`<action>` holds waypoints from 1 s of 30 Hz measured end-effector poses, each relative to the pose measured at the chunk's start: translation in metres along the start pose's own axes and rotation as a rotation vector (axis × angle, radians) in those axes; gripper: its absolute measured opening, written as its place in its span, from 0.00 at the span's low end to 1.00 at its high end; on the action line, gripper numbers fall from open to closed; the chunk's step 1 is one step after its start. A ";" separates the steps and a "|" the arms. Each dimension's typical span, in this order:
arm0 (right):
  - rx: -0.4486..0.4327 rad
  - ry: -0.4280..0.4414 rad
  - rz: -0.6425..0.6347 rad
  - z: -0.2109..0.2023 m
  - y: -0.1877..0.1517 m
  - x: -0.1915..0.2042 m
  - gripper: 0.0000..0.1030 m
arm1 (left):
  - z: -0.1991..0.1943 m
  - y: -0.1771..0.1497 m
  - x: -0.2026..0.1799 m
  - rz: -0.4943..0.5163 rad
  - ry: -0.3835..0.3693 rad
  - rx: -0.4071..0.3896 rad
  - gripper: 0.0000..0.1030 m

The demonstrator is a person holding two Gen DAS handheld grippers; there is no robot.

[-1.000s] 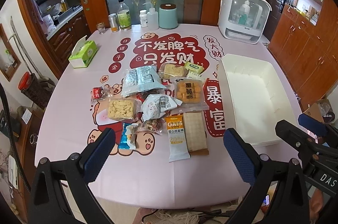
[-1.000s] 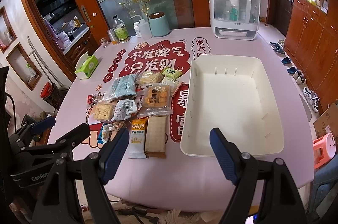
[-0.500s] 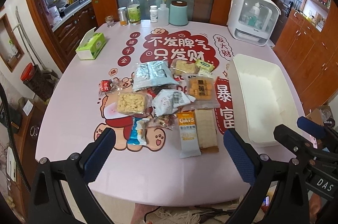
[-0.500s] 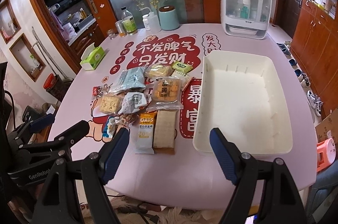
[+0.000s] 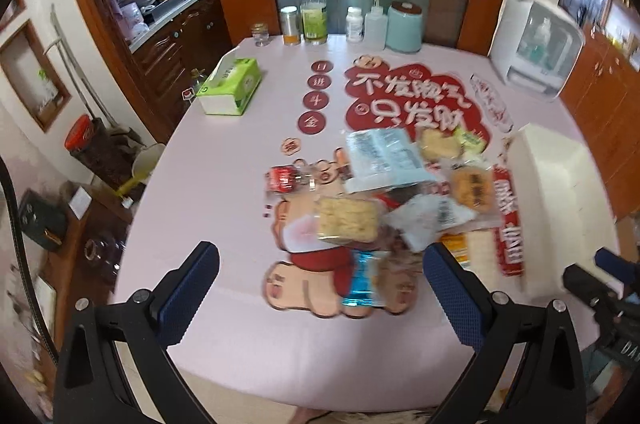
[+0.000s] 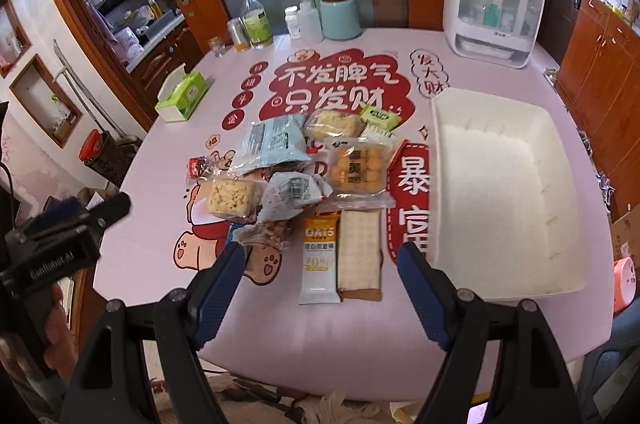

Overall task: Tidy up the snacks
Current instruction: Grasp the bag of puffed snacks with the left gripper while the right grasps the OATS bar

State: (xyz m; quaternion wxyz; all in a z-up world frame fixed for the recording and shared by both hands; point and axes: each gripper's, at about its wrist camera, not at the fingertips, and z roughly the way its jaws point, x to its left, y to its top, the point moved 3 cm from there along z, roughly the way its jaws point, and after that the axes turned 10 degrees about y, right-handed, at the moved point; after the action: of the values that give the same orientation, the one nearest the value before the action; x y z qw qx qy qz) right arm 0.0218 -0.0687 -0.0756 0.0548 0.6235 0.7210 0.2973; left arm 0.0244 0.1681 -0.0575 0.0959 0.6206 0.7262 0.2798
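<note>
Several snack packets lie in a heap mid-table. Among them are an orange oats bar, a beige wafer pack, a yellow cracker pack, a pale blue bag and an orange cake pack. An empty white bin stands to their right. My right gripper hangs open above the oats bar and wafer pack, holding nothing. My left gripper is open over a small blue packet and the cracker pack, with nothing gripped. The left wrist view is blurred.
A green tissue box sits at the table's left. Bottles, a teal canister and a white appliance line the far edge. The pink tablecloth lies bare near its front edge.
Both grippers have moved forward and lower toward the snack heap, which looks larger. The left view has swung left, the bin sliding to its right edge. Jaws stay wide.
</note>
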 end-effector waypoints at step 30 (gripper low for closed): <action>0.302 -0.005 0.236 0.180 -0.064 -0.023 0.56 | 0.213 0.002 -0.093 0.830 -0.173 -0.027 0.99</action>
State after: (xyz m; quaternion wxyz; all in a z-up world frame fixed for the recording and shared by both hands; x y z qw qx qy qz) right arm 0.0518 -0.0285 -0.2610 -0.0731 0.7057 0.6790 0.1886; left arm 0.1488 0.1409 -0.2514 0.0439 0.8803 0.4004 0.2508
